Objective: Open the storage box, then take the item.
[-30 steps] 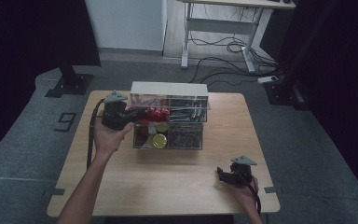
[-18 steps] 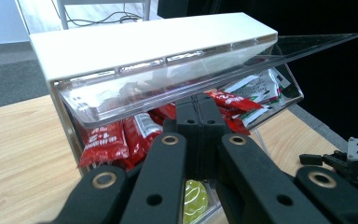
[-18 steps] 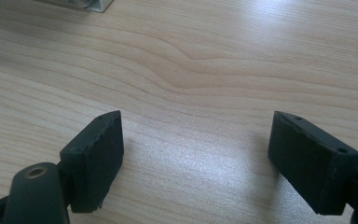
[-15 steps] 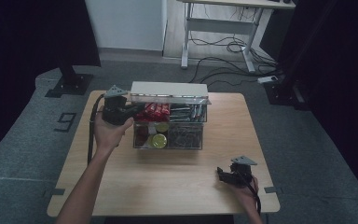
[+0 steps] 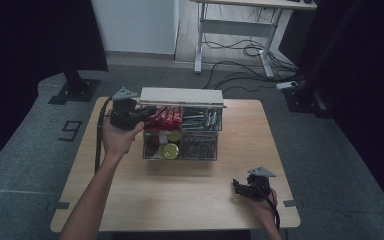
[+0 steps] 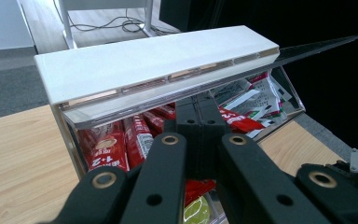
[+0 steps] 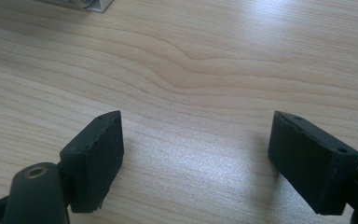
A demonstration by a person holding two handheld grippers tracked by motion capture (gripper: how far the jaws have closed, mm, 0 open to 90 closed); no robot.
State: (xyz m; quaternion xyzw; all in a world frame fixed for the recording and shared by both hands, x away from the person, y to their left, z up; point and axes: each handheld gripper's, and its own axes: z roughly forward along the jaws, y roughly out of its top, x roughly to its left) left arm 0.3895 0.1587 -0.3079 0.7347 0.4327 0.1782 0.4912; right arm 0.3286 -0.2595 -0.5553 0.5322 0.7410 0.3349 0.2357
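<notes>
The left gripper (image 5: 147, 110), jaws closed, had the box (image 5: 182, 131) lid (image 5: 181, 96) partly raised; the right gripper (image 5: 236, 186) rested wide open, idle; full opening remained

desk frame (image 5: 232, 30), back | cables (image 5: 240, 50) on floor | floor mark "9" (image 5: 70, 131), left of table

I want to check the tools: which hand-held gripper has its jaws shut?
The left hand-held gripper, at the clear box under its white lid. The right hand-held gripper has wide-open jaws over bare table.
</notes>
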